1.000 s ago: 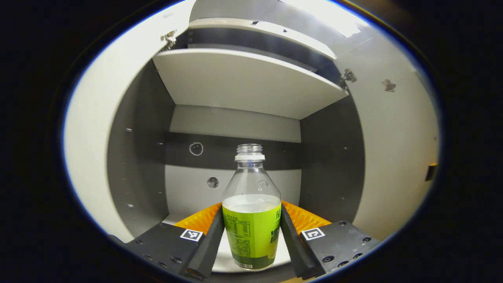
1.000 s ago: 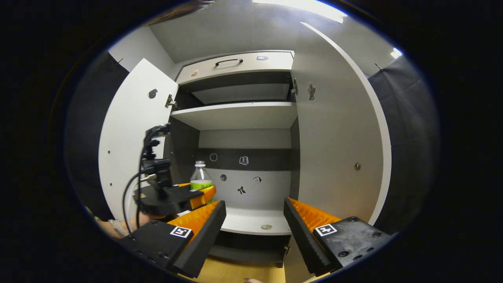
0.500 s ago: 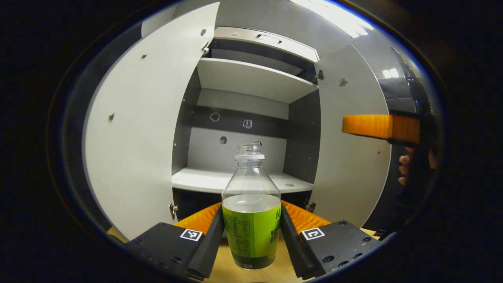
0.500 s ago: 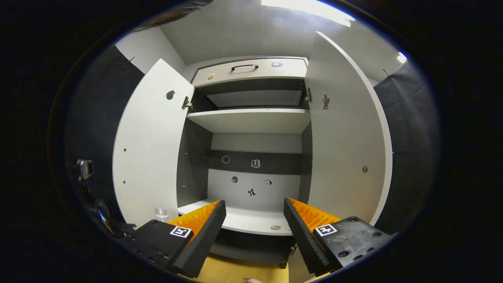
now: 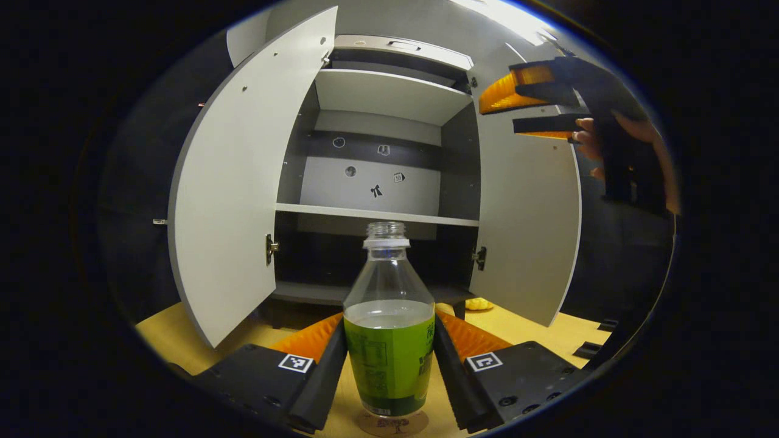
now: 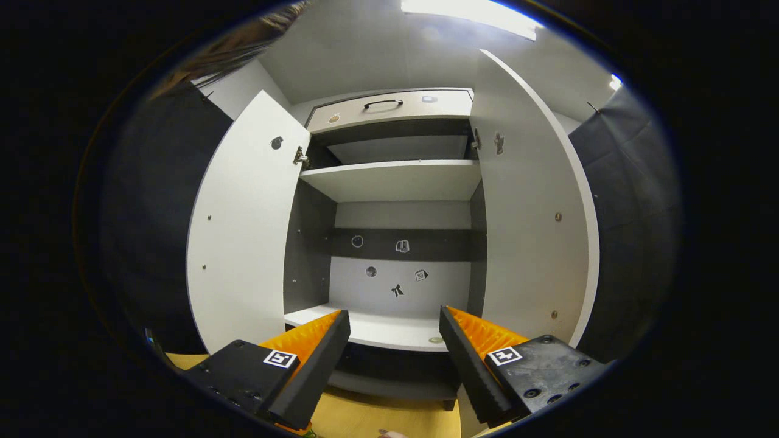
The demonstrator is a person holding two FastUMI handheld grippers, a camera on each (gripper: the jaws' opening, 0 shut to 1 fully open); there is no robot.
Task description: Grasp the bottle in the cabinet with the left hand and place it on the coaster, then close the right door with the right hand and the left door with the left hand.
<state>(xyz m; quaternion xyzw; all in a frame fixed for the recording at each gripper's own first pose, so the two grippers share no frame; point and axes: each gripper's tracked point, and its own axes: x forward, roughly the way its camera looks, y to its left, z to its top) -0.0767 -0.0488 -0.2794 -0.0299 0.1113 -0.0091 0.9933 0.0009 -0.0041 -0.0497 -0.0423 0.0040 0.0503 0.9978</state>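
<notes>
One bottle (image 5: 389,340) (upright, neck up) clamped in left gripper (image 5: 389,365); right gripper (image 6: 394,353) spread apart; two doors.

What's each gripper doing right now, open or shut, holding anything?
Left gripper: shut on the bottle, just above the coaster.
Right gripper: open, empty.

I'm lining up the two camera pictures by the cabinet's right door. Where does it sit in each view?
Left gripper view: the right door stands open right of centre, behind the bottle.
Right gripper view: right door open, right of centre, above the right gripper.
Shared landmark: the bow sticker on the back wall.
</notes>
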